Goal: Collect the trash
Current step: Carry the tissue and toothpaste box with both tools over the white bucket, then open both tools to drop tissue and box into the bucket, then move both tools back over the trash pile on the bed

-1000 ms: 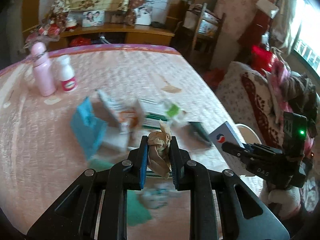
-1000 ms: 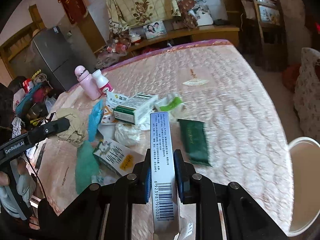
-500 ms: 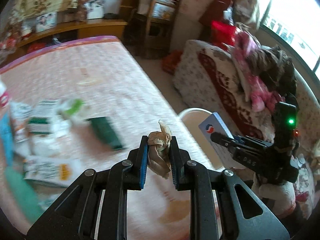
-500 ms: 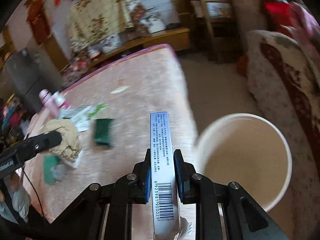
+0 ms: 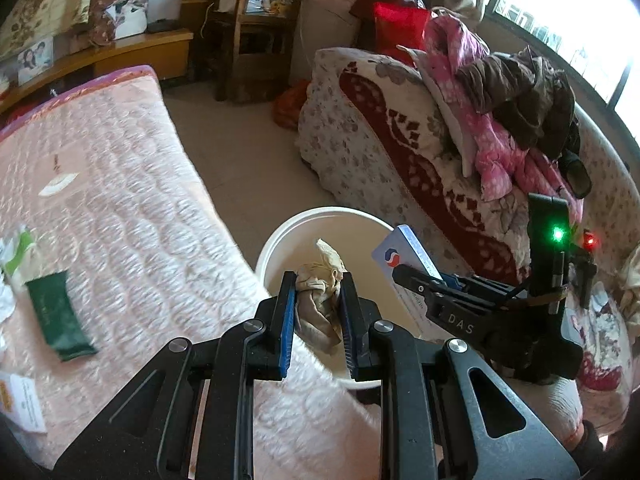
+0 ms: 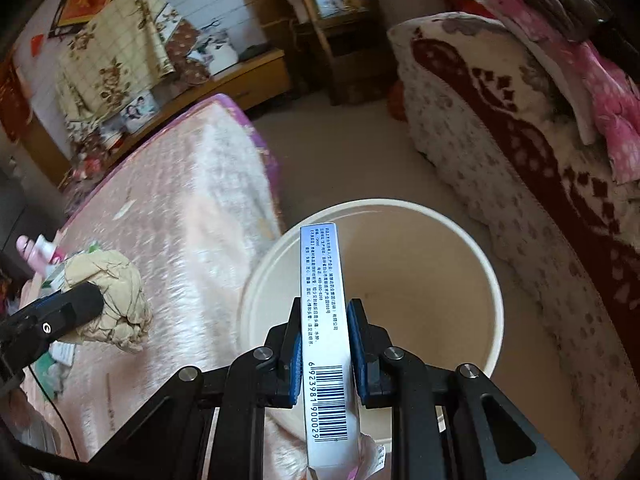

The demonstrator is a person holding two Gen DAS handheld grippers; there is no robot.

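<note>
My left gripper (image 5: 317, 280) is shut on a crumpled beige paper wad (image 5: 320, 300), held above the near rim of a white bucket (image 5: 280, 236) on the floor beside the bed. The same wad (image 6: 116, 300) shows at the left of the right wrist view, over the bed's edge. My right gripper (image 6: 324, 312) is shut on a narrow white carton (image 6: 323, 320) with a barcode, held over the bucket's (image 6: 490, 280) open mouth. In the left wrist view the right gripper (image 5: 404, 270) holds that carton (image 5: 400, 250) over the bucket's right side.
A pink quilted bed (image 5: 100, 200) carries a dark green packet (image 5: 60, 316), a green-and-white wrapper (image 5: 16, 248) and a white box (image 5: 24, 400). A floral sofa (image 5: 400, 140) piled with clothes stands right of the bucket. A wooden chair (image 5: 256, 28) stands beyond on the tiled floor.
Both grippers swung right from over the bed's litter to the white bucket, each keeping its load. The bucket now lies under both of them.
</note>
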